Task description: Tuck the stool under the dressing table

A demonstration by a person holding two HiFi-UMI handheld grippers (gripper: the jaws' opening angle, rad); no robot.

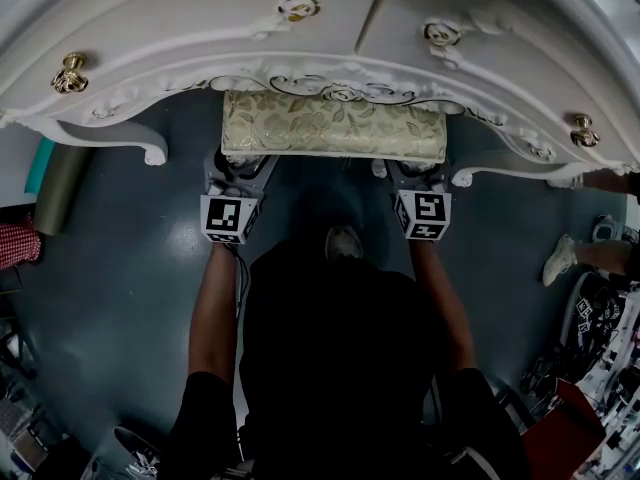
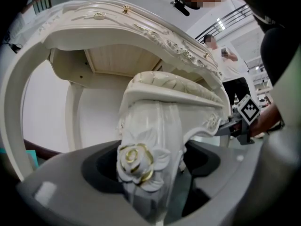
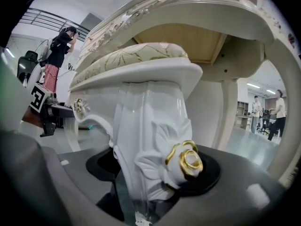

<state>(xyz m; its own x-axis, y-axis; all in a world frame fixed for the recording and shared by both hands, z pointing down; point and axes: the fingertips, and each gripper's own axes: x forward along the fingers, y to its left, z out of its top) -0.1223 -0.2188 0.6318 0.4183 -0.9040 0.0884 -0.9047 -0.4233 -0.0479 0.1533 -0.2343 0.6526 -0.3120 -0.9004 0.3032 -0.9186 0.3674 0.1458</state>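
Observation:
The stool, with a green-gold brocade seat and white carved legs, stands half under the front edge of the white dressing table. My left gripper is shut on the stool's near left leg, whose gold rose carving sits between the jaws of the left gripper. My right gripper is shut on the near right leg, which fills the gap of the right gripper. Both grippers point about level toward the table. The stool's far legs are hidden beneath the tabletop.
The table's curled front legs flank the stool closely. My own shoe is on the dark floor behind the stool. Another person's foot and clutter lie at the right; a green roll leans at the left.

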